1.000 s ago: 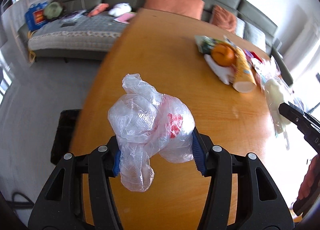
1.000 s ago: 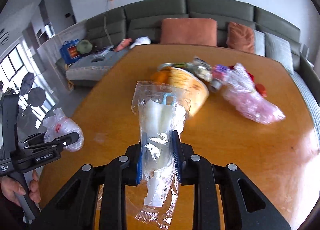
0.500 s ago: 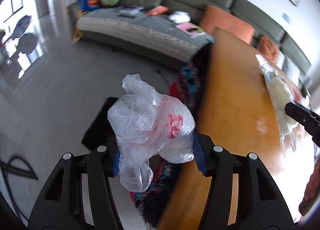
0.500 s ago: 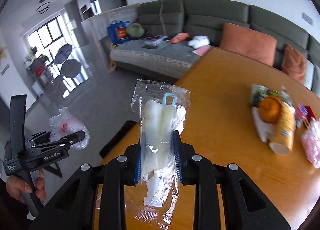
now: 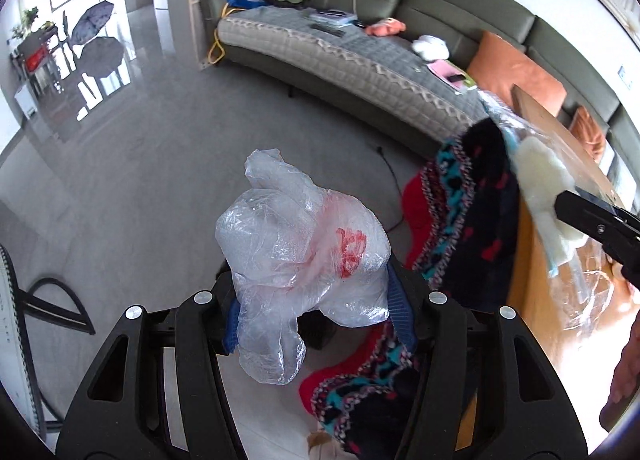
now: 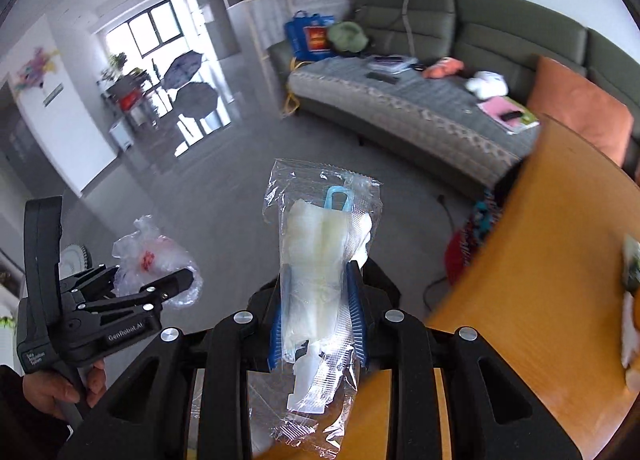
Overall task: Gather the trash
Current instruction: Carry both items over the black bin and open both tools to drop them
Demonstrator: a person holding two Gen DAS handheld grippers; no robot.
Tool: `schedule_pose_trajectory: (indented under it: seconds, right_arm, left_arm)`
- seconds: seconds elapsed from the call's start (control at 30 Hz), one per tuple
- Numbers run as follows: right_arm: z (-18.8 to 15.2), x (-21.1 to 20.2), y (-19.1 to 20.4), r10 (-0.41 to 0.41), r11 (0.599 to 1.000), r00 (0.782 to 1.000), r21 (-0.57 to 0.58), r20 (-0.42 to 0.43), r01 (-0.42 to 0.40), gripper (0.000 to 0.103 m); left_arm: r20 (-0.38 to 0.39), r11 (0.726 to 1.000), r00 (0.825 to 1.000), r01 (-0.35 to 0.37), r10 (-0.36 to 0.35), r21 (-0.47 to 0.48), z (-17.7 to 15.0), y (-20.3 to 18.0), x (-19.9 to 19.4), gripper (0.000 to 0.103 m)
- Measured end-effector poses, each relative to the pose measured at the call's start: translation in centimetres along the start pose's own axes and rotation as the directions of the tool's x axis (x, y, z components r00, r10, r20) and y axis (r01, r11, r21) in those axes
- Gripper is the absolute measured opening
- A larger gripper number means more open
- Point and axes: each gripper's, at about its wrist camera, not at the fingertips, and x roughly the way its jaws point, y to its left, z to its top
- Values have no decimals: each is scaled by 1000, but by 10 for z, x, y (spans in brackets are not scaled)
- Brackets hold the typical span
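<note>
My left tool (image 5: 312, 308) was clamped on a crumpled clear plastic bag (image 5: 300, 252) with a red print, its blue pads pressing both sides of the wad. The bag bulged up past the fingertips and a loose tail drooped below them. This tool sat off the tabletop (image 5: 560, 140), out over the grey floor (image 5: 140, 180), with the tabletop's long edge running along its right. Between the two, a patterned black, red and teal cloth (image 5: 472, 228) hung just beside the tabletop's edge, close against the tool's right finger. To the left and ahead the floor lay wide open up to the sofa (image 5: 360, 56).

My right tool (image 6: 316, 316) was closed on a clear wrapper (image 6: 320, 260) holding a white, soft-looking item with a small blue loop at its top. The wrapper stood nearly upright between the pads, its crinkled lower end hanging down behind them. This tool hovered about at the tabletop's near left corner, the wooden surface spreading to its right and the floor opening ahead and left. From this view the left tool (image 6: 188, 280) and its bag (image 6: 152, 260) hung well apart to the left, over the floor, gripped by a hand (image 6: 60, 388). A few scraps (image 6: 632, 300) lay at the tabletop's far right edge, too cropped for me to identify.
</note>
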Motion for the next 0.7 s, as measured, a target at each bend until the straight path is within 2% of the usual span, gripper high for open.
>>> schedule_pose_trajectory:
  seconds: [0.2, 0.23, 0.27, 0.3, 0.33, 0.37, 0.5, 0.7]
  right_arm:
    - [24, 33, 19, 31, 999, 999, -29, -17, -32, 29]
    - [28, 38, 19, 39, 999, 999, -31, -20, -40, 34]
    - [32, 44, 20, 59, 998, 998, -29, -32, -60, 40]
    - [37, 49, 20, 65, 997, 997, -26, -35, -66, 54]
    - [41, 52, 20, 65, 998, 998, -24, -28, -66, 60]
    - [44, 54, 21, 57, 998, 998, -30, -19, -58, 60]
    - [52, 63, 16, 47, 999, 999, -11, -19, -47, 60]
    - [51, 63, 6, 28, 1000, 999, 9, -17, -28, 62]
  left_arm:
    - [-4, 1000, 1000, -23, 23, -20, 23, 21, 19, 57]
    - [-7, 999, 1000, -23, 23, -23, 27, 24, 22, 57]
    - [-13, 1000, 1000, -16, 16, -27, 29, 25, 25, 62]
    - [-21, 999, 1000, -12, 11, -34, 32, 28, 28, 76]
    - [-21, 999, 1000, -16, 15, -44, 34, 30, 30, 86]
    - [-16, 998, 1000, -22, 21, -52, 35, 33, 32, 97]
    - [-21, 995, 998, -64, 62, -80, 42, 44, 38, 97]
    - [-37, 991, 997, -78, 74, -108, 40, 52, 39, 97]
